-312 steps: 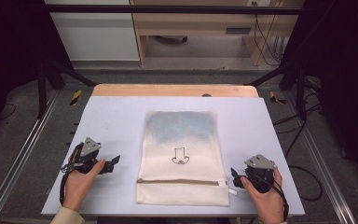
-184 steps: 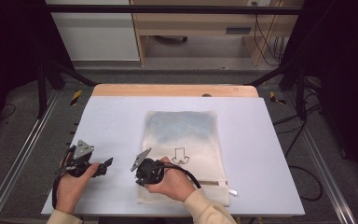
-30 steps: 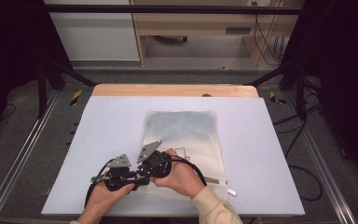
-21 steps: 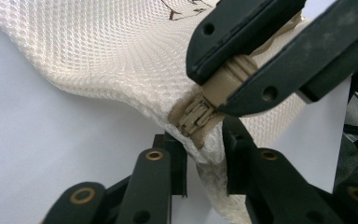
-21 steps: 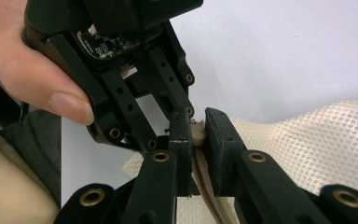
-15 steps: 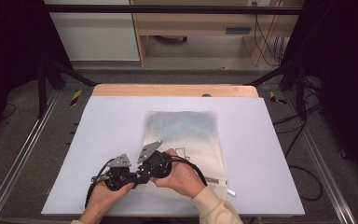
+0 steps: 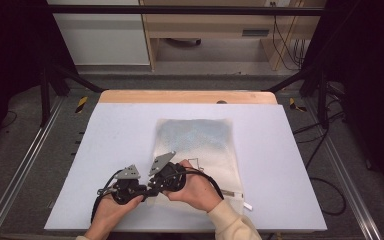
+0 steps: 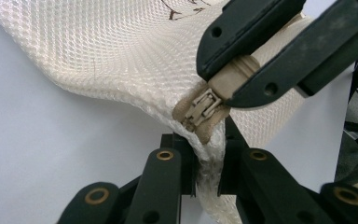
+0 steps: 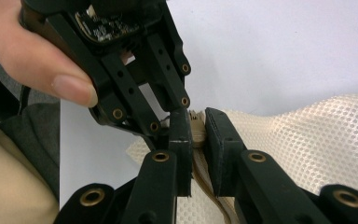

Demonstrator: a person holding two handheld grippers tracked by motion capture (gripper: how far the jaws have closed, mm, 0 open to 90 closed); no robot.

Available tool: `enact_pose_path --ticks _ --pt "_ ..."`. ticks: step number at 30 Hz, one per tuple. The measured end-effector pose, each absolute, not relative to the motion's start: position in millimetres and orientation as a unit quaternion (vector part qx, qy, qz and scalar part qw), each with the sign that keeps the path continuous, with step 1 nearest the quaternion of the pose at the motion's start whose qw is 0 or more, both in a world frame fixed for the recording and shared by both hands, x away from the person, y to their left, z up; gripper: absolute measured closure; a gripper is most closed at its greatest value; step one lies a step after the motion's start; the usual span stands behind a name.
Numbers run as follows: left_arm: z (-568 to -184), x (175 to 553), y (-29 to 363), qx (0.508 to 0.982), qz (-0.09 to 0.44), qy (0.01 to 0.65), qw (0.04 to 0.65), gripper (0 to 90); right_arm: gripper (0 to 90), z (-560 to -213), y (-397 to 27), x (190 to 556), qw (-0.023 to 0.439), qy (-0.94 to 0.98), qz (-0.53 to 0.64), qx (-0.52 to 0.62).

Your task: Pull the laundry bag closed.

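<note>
Lower left of high view: left gripper (image 8: 207, 175), jaws just closed, pinches mesh bag (image 8: 121, 60) corner; right gripper (image 9: 196, 154) clamps zipper pull (image 8: 200, 108). Step: bracing for unzip. Next: draw pull along zip, corner held taut.

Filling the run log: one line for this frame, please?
phase: grip set at bag corner | left gripper: shut on mesh bag | right gripper: shut on zipper pull | zipper slider: at corner
</note>
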State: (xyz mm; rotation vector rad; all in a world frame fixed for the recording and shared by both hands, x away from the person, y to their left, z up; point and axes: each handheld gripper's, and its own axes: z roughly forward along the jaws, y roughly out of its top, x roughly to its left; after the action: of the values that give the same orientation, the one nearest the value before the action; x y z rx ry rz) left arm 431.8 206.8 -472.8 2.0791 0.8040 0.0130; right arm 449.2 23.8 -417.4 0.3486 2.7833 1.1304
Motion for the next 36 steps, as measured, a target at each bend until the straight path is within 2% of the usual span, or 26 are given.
enact_pose_path --ticks 36 --pt "-467.6 430.9 209.2 0.838 0.02 0.325 0.439 83.3 82.3 -423.9 17.4 446.7 0.077 0.934 0.332 0.106"
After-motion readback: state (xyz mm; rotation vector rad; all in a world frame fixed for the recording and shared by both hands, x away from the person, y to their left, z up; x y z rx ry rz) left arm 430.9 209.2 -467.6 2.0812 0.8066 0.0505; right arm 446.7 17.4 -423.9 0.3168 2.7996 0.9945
